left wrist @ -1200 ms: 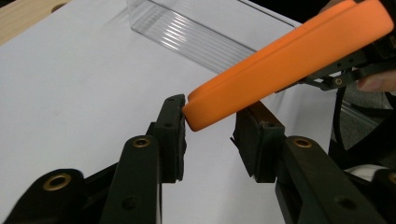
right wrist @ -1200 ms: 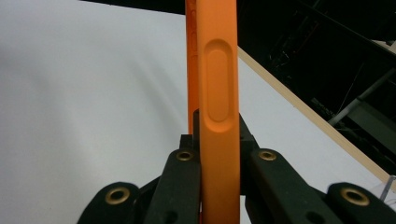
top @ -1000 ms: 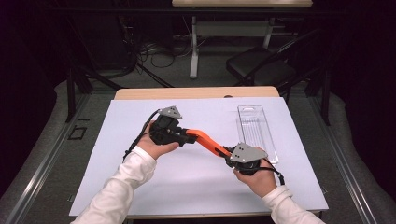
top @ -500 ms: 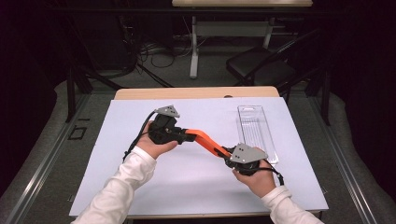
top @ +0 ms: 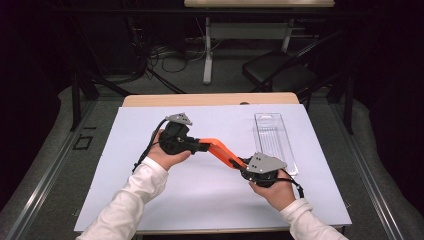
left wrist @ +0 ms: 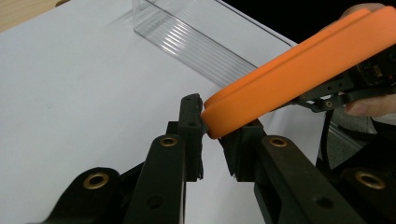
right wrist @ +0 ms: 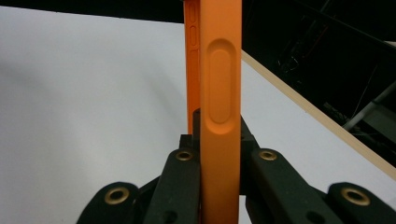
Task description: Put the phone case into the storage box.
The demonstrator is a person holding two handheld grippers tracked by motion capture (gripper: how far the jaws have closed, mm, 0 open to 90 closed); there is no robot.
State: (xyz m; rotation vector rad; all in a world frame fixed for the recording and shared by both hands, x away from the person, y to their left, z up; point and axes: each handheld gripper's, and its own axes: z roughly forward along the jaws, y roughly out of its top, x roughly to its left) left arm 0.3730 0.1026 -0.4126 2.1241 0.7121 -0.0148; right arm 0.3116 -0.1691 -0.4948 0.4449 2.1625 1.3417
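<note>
Your left gripper [top: 196, 145] and right gripper [top: 243, 164] each hold one end of the orange phone case [top: 220, 150], which spans the gap between them above the white sheet [top: 125, 150] covering the tabletop [top: 210, 99].

Left gripper view: your left gripper [left wrist: 212, 135] has its jaws drawn in on the rounded corner of the orange phone case [left wrist: 299, 70]. They have just been closing on it; the left pad touches the corner, and the right jaw sits against the underside. The case runs up and to the right toward your other hand [left wrist: 369, 105].

Right gripper view: your right gripper [right wrist: 219, 135] is clamped tight on the orange phone case [right wrist: 219, 84], edge-on between the pads, standing straight up the middle of the frame. A long oval button moulding shows on the near edge. A second orange edge shows just left of it.

High view: the case slopes from your left gripper down toward your right gripper, held off the sheet. The clear plastic tray [top: 275, 142] lies on the sheet, just beyond your right gripper and apart from the case. Your left hand [top: 167, 155] rests near the middle of the sheet; your right hand [top: 272, 190] is nearer the front edge
</note>
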